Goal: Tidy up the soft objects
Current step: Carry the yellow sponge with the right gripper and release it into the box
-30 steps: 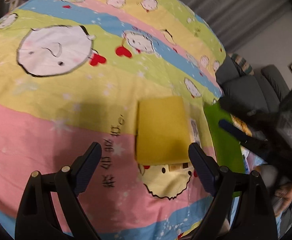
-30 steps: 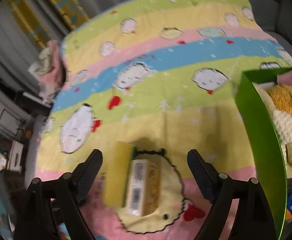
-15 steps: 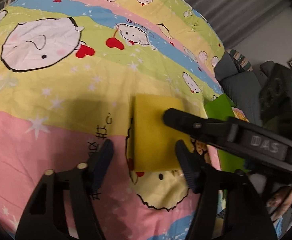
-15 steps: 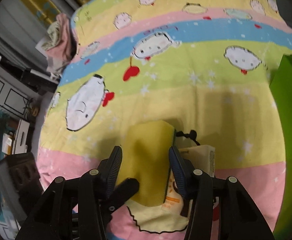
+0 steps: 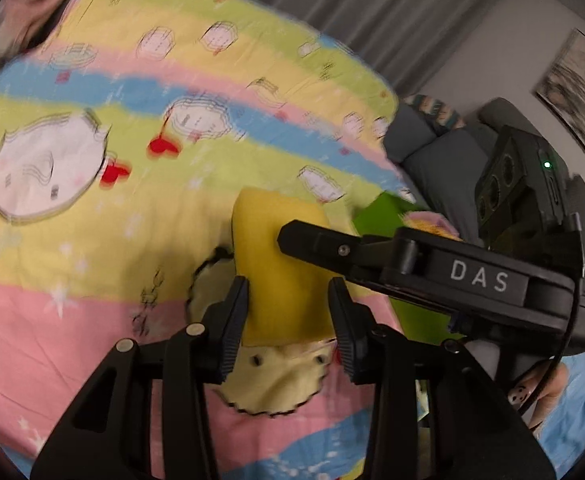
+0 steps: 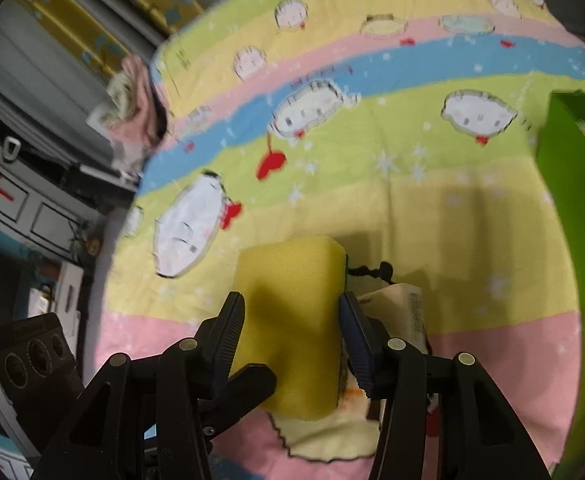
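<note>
Here, my left tongs [image 5: 288,312]: both pads pressed on the near end of the yellow sponge [image 5: 280,264], jaws having just been closing onto it. My right tongs [image 6: 290,332]: clamped on the same sponge across its width, one pad on each long side; its dark green scouring face [image 6: 345,276] shows along the right edge. In the left view, one finger of the right tongs lies across the sponge's top. Sponge: between both tongs, over the striped cartoon bedspread [image 6: 412,184] on the bed. Just beside it, right, a pale packet with printed label [image 6: 406,312] rests on the bedspread. Further right, a green box [image 6: 572,240], fluffy items showing inside at its top edge. Far left corner of the bed: a crumpled pink cloth [image 6: 136,120].
</note>
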Motion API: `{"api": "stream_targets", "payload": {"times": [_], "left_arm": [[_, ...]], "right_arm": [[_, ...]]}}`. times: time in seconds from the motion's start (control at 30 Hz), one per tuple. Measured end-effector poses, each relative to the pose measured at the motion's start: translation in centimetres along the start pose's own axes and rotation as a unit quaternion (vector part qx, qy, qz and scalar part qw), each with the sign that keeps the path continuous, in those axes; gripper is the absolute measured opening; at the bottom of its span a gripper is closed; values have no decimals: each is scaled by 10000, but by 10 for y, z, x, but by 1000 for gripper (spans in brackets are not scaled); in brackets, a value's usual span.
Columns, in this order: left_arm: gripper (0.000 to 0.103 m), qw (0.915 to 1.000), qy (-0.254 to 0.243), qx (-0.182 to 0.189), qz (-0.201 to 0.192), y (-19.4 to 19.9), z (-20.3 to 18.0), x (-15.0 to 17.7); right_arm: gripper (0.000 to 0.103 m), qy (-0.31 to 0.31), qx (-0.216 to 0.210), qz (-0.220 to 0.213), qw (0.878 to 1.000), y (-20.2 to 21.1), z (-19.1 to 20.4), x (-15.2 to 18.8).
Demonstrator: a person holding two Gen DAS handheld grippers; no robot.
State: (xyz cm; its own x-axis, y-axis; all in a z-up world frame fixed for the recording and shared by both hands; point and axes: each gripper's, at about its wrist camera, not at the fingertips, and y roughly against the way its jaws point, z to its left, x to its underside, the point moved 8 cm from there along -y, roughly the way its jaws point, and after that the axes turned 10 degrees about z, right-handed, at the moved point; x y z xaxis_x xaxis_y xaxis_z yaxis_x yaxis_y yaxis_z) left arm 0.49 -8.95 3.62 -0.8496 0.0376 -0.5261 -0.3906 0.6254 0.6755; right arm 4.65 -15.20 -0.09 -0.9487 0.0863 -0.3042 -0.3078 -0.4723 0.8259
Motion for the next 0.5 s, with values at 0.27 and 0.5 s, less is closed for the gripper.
{"api": "stream_targets", "payload": {"times": [0.27,0.5], "left_arm": [[38,9953,-884,288,-254,10,-93,-20],[38,9862,-1564,534,-42,-27,-172,-25]], "right_arm": [[52,30,-208,-1053,9942,96,-3,6],[52,-405,-238,-1891,9808,176,-55,9]]}}
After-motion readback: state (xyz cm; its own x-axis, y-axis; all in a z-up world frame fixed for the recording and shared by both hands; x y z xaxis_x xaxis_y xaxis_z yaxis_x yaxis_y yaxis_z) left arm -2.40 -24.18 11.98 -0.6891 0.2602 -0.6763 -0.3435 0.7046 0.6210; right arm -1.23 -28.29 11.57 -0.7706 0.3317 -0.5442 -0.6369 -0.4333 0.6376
